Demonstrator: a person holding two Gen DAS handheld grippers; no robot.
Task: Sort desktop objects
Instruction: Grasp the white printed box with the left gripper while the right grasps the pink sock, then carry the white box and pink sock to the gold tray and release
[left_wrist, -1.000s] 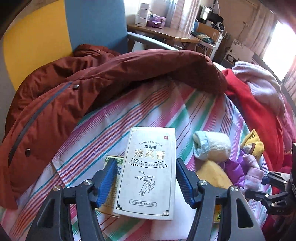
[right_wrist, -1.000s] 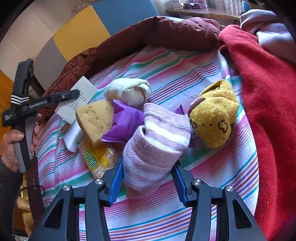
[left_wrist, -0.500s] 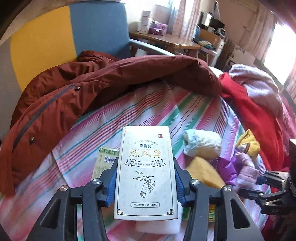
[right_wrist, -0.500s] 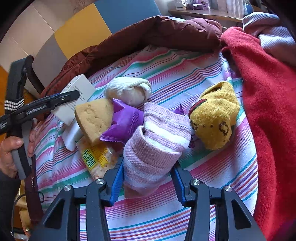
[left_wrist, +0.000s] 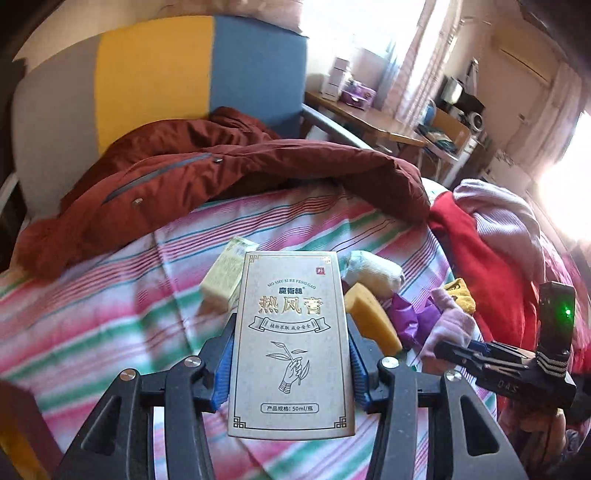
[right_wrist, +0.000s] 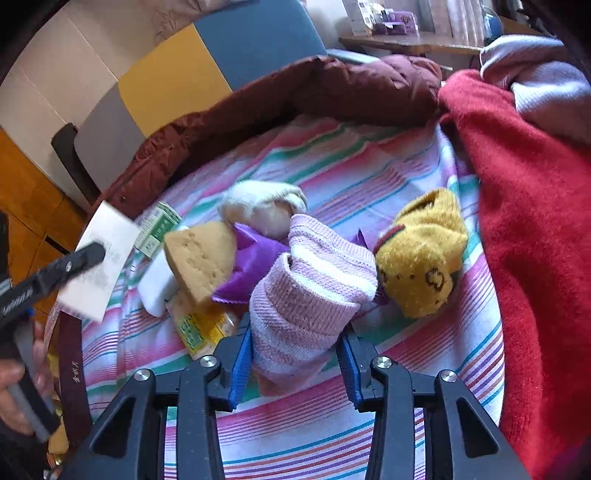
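Observation:
My left gripper (left_wrist: 290, 363) is shut on a white ointment box (left_wrist: 291, 343) with gold Chinese lettering, held above the striped cloth (left_wrist: 110, 317). It also shows in the right wrist view (right_wrist: 98, 258). My right gripper (right_wrist: 293, 363) is shut on a rolled pink-and-white sock (right_wrist: 306, 302) that rests on the cloth. Near it lie a yellow sock (right_wrist: 421, 254), a cream sock (right_wrist: 262, 206), a purple wrapper (right_wrist: 251, 262), a tan sponge wedge (right_wrist: 201, 258), a white block (right_wrist: 157, 288), a yellow snack packet (right_wrist: 201, 325) and a small green-and-white box (right_wrist: 157, 229).
A brown-red padded jacket (left_wrist: 221, 173) lies along the far edge of the cloth. A red garment (right_wrist: 524, 229) and a lilac knit (left_wrist: 506, 218) are heaped at the right. A yellow-and-blue panel (left_wrist: 192, 77) and a wooden desk (left_wrist: 373, 122) stand behind.
My left gripper closed on the ointment box and lifted it off the cloth, uncovering the small green-and-white box. My right gripper stayed shut on the pink sock.

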